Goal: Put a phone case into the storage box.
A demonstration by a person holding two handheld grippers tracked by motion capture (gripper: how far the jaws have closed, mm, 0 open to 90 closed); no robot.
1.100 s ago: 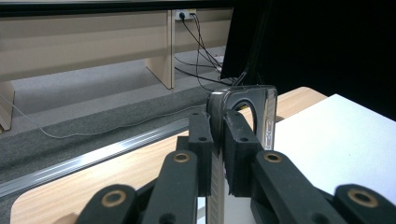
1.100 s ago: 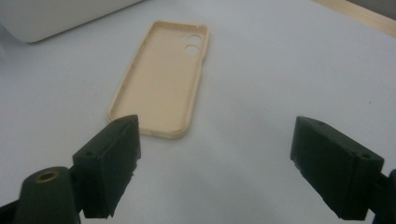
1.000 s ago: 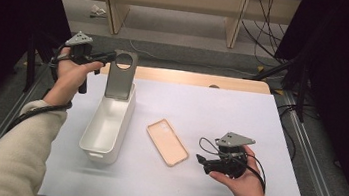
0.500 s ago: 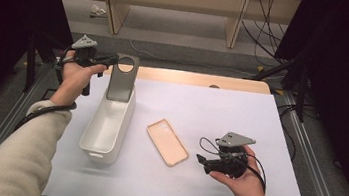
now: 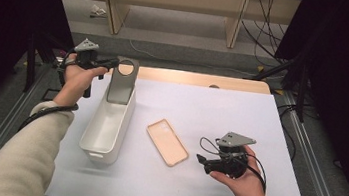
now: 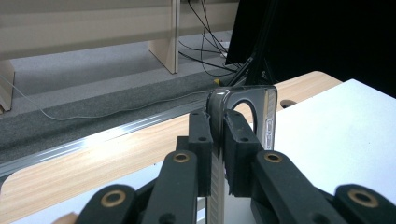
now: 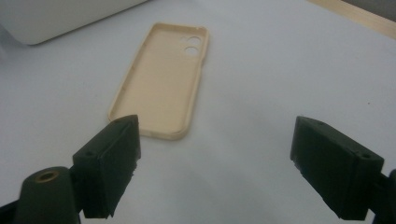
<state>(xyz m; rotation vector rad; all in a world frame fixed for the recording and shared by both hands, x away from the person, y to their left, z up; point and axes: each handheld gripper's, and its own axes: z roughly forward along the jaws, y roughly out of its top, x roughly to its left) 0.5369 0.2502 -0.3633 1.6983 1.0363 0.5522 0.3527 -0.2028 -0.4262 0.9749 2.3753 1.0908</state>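
A grey phone case (image 5: 123,84) stands upright at the far end of a white bin (image 5: 97,154), its camera hole at the top. My left gripper (image 5: 113,63) is shut on the case's upper edge; in the left gripper view the pads pinch the thin edge of the grey case (image 6: 267,112) at the left gripper (image 6: 217,135). A beige phone case (image 5: 167,141) lies inside-up on the white mat. My right gripper (image 5: 203,163) rests just right of it, held low, jaws wide apart. In the right gripper view the beige case (image 7: 161,84) lies ahead of the open right gripper (image 7: 215,163).
The white mat (image 5: 221,114) covers most of the wooden table (image 5: 190,78). Metal rails run along both sides of the table. Beyond the far edge are a grey floor, cables and wooden shelf legs (image 5: 235,20). The bin's side (image 7: 56,14) shows at top left in the right gripper view.
The left gripper and the grey case have shifted slightly right and a little lower at the bin's far end. The right hand has stayed still.
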